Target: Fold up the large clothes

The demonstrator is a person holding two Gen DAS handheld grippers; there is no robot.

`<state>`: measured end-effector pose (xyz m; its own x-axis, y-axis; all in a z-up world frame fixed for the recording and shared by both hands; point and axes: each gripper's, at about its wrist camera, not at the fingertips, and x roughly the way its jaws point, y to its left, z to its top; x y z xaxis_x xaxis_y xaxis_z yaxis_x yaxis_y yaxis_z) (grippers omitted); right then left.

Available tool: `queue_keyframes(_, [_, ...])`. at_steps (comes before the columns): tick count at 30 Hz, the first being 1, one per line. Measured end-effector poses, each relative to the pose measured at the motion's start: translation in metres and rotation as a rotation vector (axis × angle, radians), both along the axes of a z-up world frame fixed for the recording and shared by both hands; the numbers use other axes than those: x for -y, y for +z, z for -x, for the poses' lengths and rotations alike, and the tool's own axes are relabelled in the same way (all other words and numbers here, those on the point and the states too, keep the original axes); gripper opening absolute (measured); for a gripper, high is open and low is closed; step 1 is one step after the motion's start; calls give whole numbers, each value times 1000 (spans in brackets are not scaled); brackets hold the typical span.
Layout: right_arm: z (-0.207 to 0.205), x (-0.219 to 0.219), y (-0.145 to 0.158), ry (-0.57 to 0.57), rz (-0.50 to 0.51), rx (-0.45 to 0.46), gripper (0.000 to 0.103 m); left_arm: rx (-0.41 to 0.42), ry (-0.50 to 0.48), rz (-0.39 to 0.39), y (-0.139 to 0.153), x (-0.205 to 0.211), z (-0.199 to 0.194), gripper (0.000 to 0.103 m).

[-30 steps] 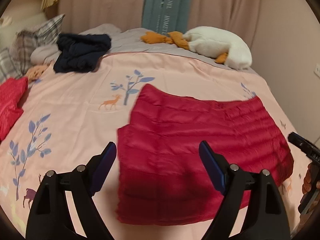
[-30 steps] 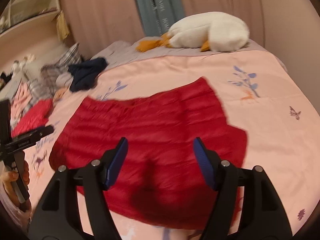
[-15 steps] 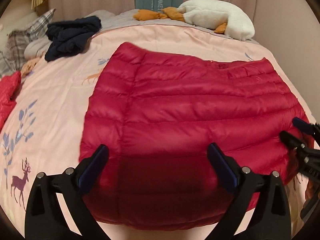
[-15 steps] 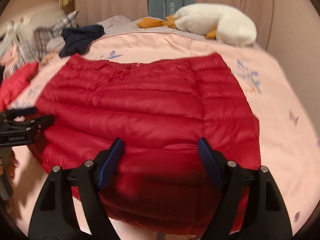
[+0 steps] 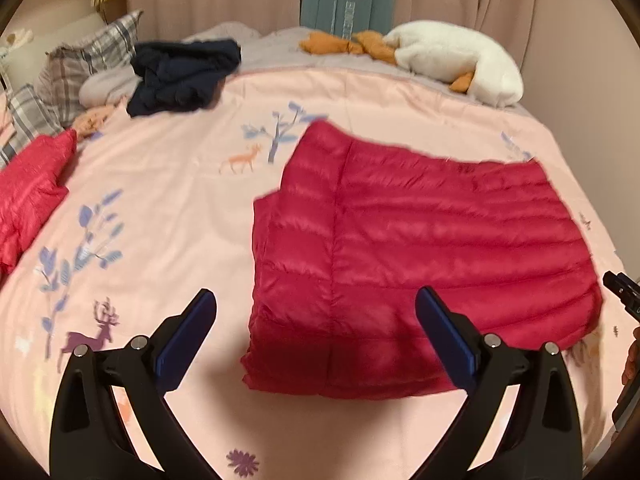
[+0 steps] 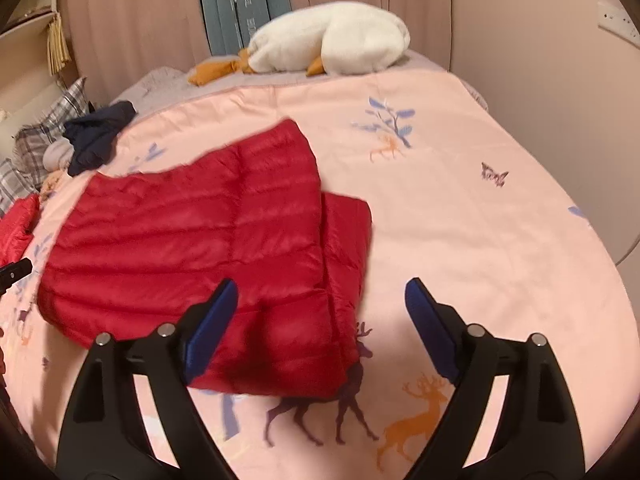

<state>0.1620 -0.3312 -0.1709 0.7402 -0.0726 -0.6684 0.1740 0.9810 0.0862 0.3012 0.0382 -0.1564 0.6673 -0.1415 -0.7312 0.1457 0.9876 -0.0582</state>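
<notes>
A red quilted down jacket (image 5: 420, 248) lies folded flat on the pink bedspread (image 5: 160, 208); it also shows in the right wrist view (image 6: 208, 240). My left gripper (image 5: 316, 316) is open and empty, held above the jacket's near left corner. My right gripper (image 6: 320, 304) is open and empty, above the jacket's near right corner. The right gripper's tip shows at the far right edge of the left wrist view (image 5: 620, 288), and the left gripper's tip at the far left of the right wrist view (image 6: 16, 272).
A dark navy garment (image 5: 184, 76) lies at the back left by plaid pillows (image 5: 80, 68). Another red garment (image 5: 28, 192) lies at the left edge. A white plush goose (image 5: 456, 64) lies at the back. Curtains hang behind the bed.
Both grippers have pulled back and apart from over the jacket's middle. The left view swung left, the right view swung right. The jacket lies still, both grippers stay open.
</notes>
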Motion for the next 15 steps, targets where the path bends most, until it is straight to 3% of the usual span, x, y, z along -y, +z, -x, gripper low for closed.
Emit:
queue_keyframes(6, [20,-31,44,54,-19,51,101,69,-14,-28,52,9,31,102])
queue_keyframes(10, [31,-58,76,63,-55,34,101,72,-11,-54,87,15,54,102])
queue_keyframes(15, [54,-90,119,97,-19,24,101,77,-33,9,130,12,81,102])
